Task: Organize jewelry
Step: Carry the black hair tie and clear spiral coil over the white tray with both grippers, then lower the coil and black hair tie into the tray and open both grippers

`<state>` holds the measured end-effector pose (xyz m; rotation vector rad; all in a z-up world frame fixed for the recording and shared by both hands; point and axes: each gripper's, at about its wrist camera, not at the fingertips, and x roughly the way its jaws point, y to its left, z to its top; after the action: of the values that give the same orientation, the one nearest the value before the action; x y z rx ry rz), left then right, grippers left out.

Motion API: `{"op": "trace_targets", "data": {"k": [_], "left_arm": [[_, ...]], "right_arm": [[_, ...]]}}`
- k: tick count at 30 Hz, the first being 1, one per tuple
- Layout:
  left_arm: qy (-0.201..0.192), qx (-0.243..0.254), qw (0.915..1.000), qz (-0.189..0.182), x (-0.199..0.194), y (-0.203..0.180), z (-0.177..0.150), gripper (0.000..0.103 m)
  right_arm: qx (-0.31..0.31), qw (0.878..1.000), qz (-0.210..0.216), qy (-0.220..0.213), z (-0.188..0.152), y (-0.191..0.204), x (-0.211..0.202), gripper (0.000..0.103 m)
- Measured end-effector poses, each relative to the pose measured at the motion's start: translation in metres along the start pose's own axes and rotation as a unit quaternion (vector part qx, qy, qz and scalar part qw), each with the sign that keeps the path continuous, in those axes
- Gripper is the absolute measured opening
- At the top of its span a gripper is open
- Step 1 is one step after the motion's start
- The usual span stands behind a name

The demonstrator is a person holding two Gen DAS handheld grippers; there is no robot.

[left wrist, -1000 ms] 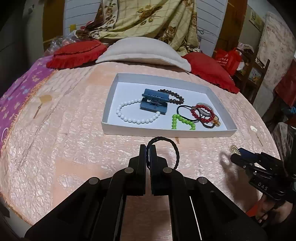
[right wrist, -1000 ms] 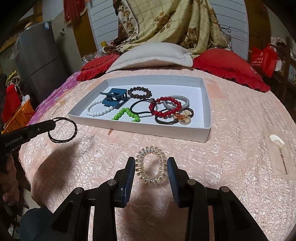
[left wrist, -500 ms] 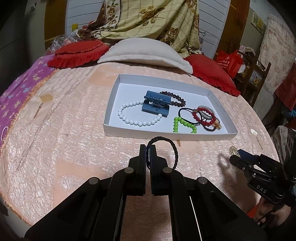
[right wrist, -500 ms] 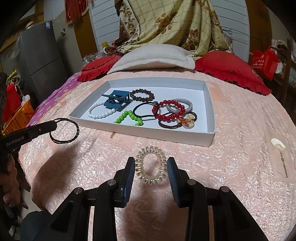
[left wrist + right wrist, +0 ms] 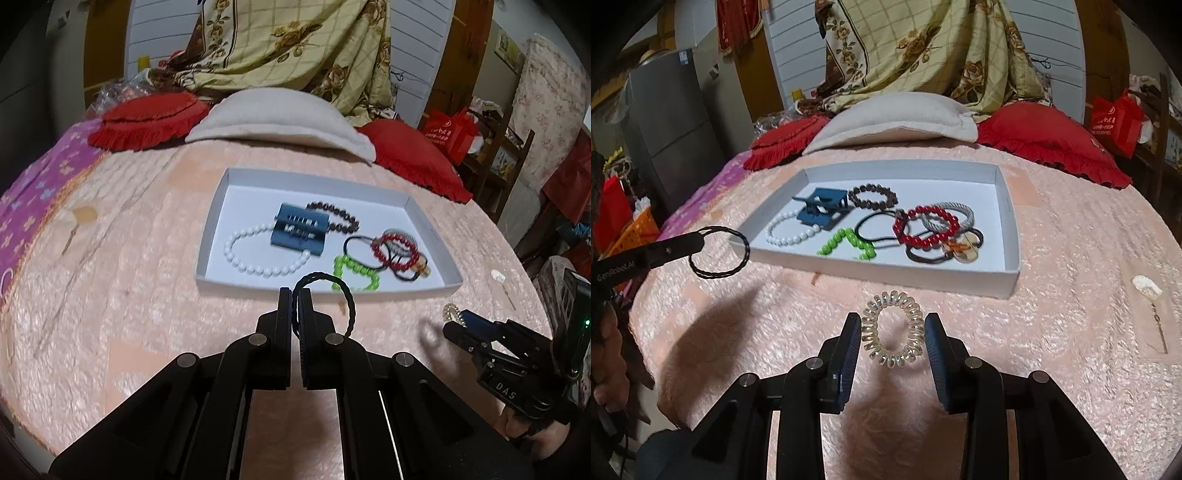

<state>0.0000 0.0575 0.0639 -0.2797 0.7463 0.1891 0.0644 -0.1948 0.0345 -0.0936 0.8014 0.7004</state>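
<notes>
left gripper: jaws clamped on black braided hair tie, loop sticking up and right, clear of the bed.
right gripper: jaws apart on either side of clear spiral hair tie; pads look to touch its coils, tie seems lifted off the bedspread, can't confirm.
change: over the last second both grippers have closed in on the white tray; its near wall now sits just ahead of each.
tray contents: white beads, blue claw clip, green beads, red beads.
implication: both ties ready to drop in; likely next is carrying over the near wall and releasing.
risk: loose spiral tie may slip.
</notes>
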Motion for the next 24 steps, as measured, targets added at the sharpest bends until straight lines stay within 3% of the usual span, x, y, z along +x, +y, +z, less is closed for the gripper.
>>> {"op": "trace_targets", "data": {"k": [13,24], "left_arm": [[-0.012,-0.001,0.9998,-0.012,0.039,-0.015,0.040,0.002],[0.016,-0.011,0.9998,-0.010,0.081,-0.014,0.030,0.002]], "right_arm": [[0.016,0.998,-0.008,-0.055,0.043,-0.017,0.007,0.034],[0.026,0.999,-0.008,-0.044,0.069,-0.025,0.046,0.034]]}}
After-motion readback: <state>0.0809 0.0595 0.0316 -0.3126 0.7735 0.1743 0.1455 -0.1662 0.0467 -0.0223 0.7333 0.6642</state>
